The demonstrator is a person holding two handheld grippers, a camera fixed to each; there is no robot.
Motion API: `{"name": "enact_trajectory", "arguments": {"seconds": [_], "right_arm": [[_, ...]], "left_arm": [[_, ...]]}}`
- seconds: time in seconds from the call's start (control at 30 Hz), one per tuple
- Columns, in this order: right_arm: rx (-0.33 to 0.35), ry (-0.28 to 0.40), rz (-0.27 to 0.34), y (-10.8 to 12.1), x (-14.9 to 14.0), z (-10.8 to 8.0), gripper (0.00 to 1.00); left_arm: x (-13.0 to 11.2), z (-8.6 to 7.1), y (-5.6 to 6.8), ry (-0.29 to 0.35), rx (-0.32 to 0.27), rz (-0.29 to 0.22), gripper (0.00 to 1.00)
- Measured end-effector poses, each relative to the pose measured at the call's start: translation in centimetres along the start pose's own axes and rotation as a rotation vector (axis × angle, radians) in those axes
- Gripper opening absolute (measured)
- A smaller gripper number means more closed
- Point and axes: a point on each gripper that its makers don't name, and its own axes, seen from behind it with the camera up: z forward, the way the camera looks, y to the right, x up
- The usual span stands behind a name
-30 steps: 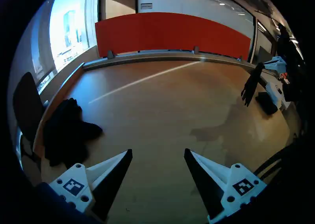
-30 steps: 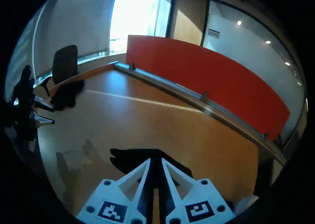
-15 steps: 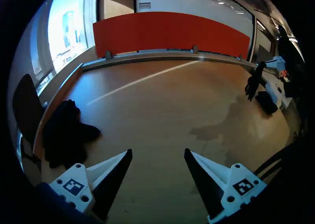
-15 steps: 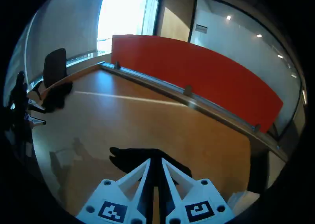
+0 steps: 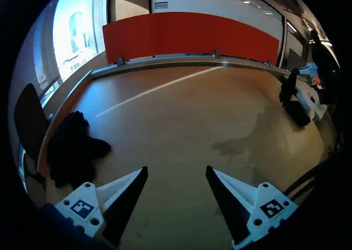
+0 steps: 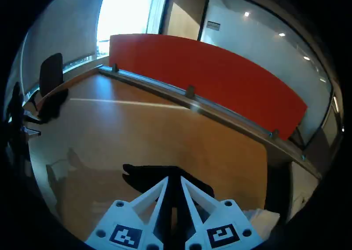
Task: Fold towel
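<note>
A dark towel [image 6: 145, 177] hangs bunched from my right gripper [image 6: 174, 180], whose fingers are shut on its upper edge above the wooden table [image 6: 132, 126]. In the left gripper view that towel [image 5: 288, 88] dangles at the far right, just over the table's edge. My left gripper [image 5: 176, 169] stands open over the table [image 5: 185, 113] with nothing between its fingers. A heap of dark cloth [image 5: 70, 146] lies to the left of it, near the table's left edge; the same heap [image 6: 53, 105] shows far left in the right gripper view.
A red divider panel [image 5: 189, 35] on a metal rail closes the table's far side. A dark office chair [image 5: 27, 120] stands beyond the left edge. A flat dark object [image 5: 299, 114] lies at the right end. Something white [image 6: 264, 217] sits by my right gripper.
The hanging towel has shifted right and looks more bunched in the left gripper view. The right gripper's view has swung right along the divider. The left gripper has barely moved.
</note>
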Motion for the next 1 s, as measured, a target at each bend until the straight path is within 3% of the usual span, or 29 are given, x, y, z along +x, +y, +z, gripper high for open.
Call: {"name": "enact_trajectory", "arguments": {"seconds": [0.57, 1.0], "right_arm": [[-0.080, -0.049, 0.017, 6.7, -1.9, -0.5, 0.05], [-0.102, -0.037, 0.039, 9.1, -1.1, -0.7, 0.05]], "left_arm": [[0.0, -0.2, 0.6, -0.005, 0.007, 0.008, 0.98], [0.2, -0.2, 0.9, -0.006, 0.013, 0.009, 0.98]]}}
